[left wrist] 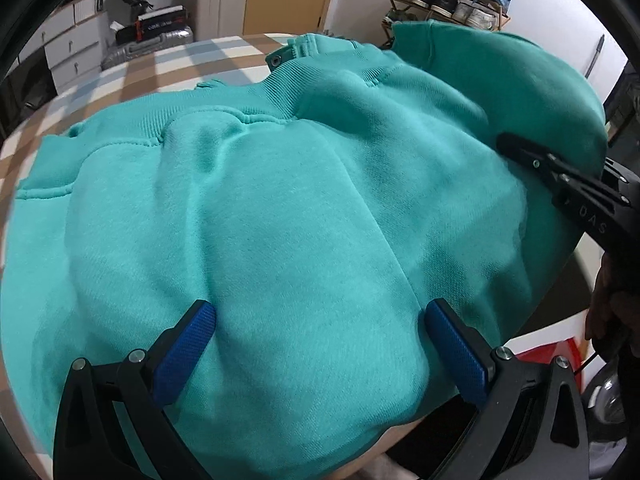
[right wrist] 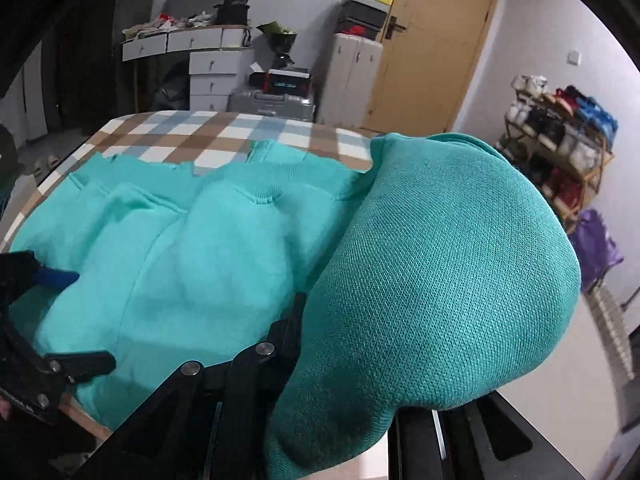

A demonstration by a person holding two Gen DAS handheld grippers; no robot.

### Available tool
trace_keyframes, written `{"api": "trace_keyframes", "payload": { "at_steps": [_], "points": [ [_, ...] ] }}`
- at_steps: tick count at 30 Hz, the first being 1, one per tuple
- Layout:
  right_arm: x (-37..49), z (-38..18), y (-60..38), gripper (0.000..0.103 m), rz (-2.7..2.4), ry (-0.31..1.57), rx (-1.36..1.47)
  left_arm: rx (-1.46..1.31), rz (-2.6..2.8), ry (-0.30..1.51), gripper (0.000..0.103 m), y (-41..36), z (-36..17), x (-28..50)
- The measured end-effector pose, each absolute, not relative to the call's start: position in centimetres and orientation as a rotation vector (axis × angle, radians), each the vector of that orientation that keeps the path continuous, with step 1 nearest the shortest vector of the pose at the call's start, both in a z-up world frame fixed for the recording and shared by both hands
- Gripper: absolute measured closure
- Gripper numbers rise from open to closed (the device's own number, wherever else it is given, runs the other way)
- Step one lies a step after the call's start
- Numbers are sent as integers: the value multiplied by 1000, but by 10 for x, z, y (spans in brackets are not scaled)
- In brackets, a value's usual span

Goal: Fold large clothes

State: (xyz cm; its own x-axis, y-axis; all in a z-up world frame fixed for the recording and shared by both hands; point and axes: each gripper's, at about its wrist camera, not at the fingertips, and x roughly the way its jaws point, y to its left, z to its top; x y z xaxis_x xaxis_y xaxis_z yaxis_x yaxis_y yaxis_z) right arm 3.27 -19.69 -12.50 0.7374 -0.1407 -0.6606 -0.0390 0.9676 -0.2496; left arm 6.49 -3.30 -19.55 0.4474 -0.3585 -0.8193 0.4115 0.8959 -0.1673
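The teal sweatshirt (left wrist: 280,200) lay spread over most of the checked table (left wrist: 192,60), its ribbed hem toward the far edge and its near part spilling over the near edge. And there was the left gripper (left wrist: 320,336), tongs spread wide, blue pads (left wrist: 188,348) resting down on the fleece near the near edge, a broad hump of cloth between them but nothing pinched.

Over on the right side, the right gripper (left wrist: 516,146) was up off the table, its black fingers pressed together on a fold of the sweatshirt. From its own camera the lifted flap (right wrist: 440,272) hung draped right over the fingers, showing its knitted inner face and filling the right half of that view; the fingertips themselves were buried under it there. A hand (left wrist: 612,304) showed at the right border behind that gripper.

Beyond the far edge stood a yellow-brown door (right wrist: 436,40), white drawers (right wrist: 212,76), a silver suitcase (right wrist: 272,104) and, off toward the right, a shoe rack (right wrist: 560,132) full of shoes.
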Motion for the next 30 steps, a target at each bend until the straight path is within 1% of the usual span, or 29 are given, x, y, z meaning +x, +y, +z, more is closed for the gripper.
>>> {"api": "trace_keyframes", "payload": {
  "at_steps": [5, 8, 11, 14, 16, 18, 22, 28, 30],
  "points": [
    [31, -85, -230, 89, -142, 696, -314, -60, -634, 1034, 2, -81, -196, 82],
    [33, -56, -212, 90, -157, 642, -530, -60, -738, 1018, 1, -118, -196, 87],
    [21, -49, -169, 90, -106, 548, -764, -151, -845, 1042, 2, -119, -193, 100],
    [-4, -71, -120, 90, -22, 454, -1016, -215, -823, 1098, 13, -80, -180, 101],
    [-15, -88, -104, 89, 24, 443, -1072, -207, -723, 1043, 12, -31, -165, 87],
    [-24, -106, -89, 89, 65, 443, -1096, -173, -664, 1016, 12, 0, -157, 83],
    [-47, -142, -49, 89, 108, 382, -1205, -208, -658, 1055, 12, 45, -164, 79],
    [-63, -181, -21, 89, 231, 436, -1333, -230, -654, 1058, 12, 64, -168, 83],
    [-66, -180, -20, 89, 288, 452, -1332, -233, -667, 1062, 12, 64, -167, 85]
  ]
}}
